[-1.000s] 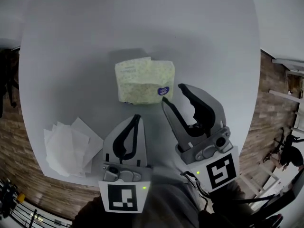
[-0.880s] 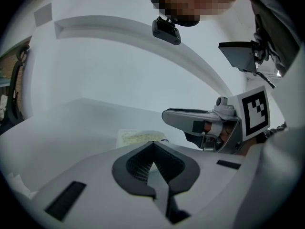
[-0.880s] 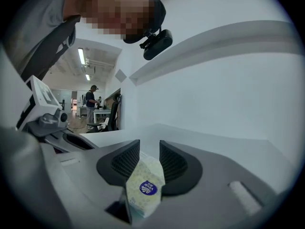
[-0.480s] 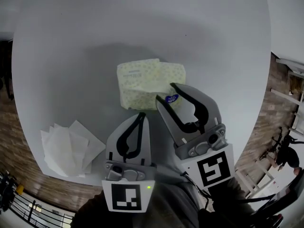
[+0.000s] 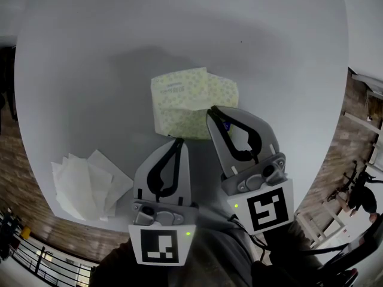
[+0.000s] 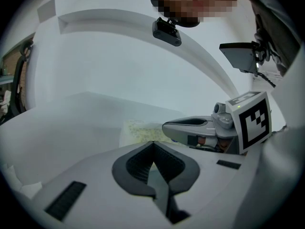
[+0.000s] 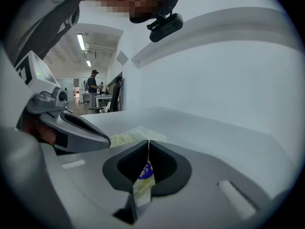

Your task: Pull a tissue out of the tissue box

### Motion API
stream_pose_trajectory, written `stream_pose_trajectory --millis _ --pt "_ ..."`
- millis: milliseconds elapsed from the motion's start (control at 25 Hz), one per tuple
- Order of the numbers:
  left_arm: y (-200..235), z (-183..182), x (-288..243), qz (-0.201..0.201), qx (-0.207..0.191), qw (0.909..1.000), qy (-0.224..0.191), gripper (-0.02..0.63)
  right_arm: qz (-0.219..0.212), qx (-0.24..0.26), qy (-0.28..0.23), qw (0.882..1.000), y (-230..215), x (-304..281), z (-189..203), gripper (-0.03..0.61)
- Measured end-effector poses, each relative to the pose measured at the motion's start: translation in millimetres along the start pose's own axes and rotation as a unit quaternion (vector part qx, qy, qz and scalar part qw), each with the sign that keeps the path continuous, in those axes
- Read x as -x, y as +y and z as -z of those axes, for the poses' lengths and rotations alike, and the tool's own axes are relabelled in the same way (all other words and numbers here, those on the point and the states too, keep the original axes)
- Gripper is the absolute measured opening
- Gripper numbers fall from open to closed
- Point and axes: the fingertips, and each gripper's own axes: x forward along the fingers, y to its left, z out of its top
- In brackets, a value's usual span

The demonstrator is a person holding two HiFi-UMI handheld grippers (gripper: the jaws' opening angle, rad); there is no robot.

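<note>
Smooth matt table (image 5: 90, 58); crinkly soft-wrap tissue box (image 5: 191, 103); thin paper tissues (image 5: 81, 187); wood-plank floor (image 5: 12, 166).

The near corner of the tissue box (image 5: 185, 100) is covered in the head view.

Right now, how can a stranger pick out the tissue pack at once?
Look at the round grey table. Near its middle lies the tissue pack; the right gripper has just closed its jaws on its near corner. Unlike the flat white loose tissues at the left edge, it is a pale green patterned block.
</note>
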Motion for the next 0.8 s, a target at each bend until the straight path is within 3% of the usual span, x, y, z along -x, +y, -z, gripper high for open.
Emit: stream_pose_trajectory --millis 520,800 --pt "-11 -10 0 0.013 -0.015 0.9997 -0.017 0.002 -0.015 0.007 -0.026 1.0 14 19 -33 0.005" --pt "-17 -12 -6 0.016 -0.017 0.9995 -0.02 0.002 -0.018 -0.012 -0.015 1.0 12 26 -29 0.005"
